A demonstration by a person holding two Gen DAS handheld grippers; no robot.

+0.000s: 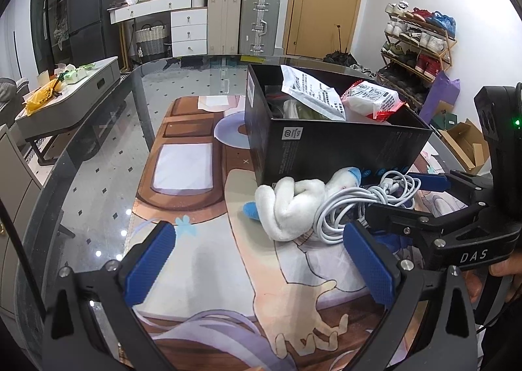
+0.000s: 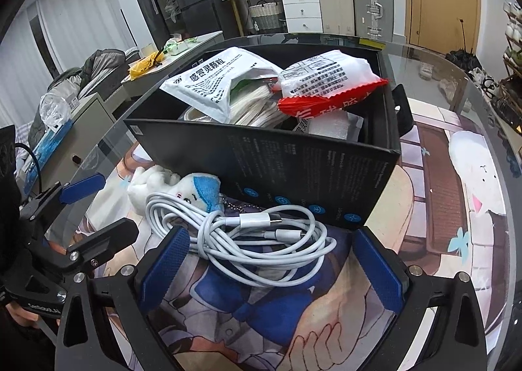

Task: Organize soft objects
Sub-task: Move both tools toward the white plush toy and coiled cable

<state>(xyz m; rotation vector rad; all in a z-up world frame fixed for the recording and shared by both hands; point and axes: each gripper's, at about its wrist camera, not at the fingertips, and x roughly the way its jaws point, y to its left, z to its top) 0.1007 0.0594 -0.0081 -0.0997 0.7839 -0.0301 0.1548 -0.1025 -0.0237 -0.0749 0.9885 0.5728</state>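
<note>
While both grippers are held low over the printed mat, the scene is set out as follows:

Left gripper (image 1: 261, 260): fingers spread wide, nothing held between the blue pads (image 1: 150, 261); it is poised over bare mat, short of the plush toy and cable; the same gripper is seen from the right wrist view at the left edge (image 2: 88, 208), jaws apart.

Right gripper (image 2: 270, 266): fingers spread wide; the near loops of the cable are seen between the pads (image 2: 164, 265), but no closing on them is shown; whether the pads touch the cable cannot be told.

Plush toy (image 1: 293, 204): white with blue parts; laid on the mat against the near wall of the black box; touched by the cable on one side.

Cable (image 2: 257, 240): white, coiled in loose loops; laid on the mat just in front of the box, partly over the plush toy.

Black box (image 2: 293, 169): open-topped, stood on the mat; a white packet (image 2: 212, 84) and a red-and-white packet (image 2: 326, 84) are stacked inside, rising above the rim.

Mat (image 1: 202, 270): spread on a glass table (image 1: 107, 175).
</note>
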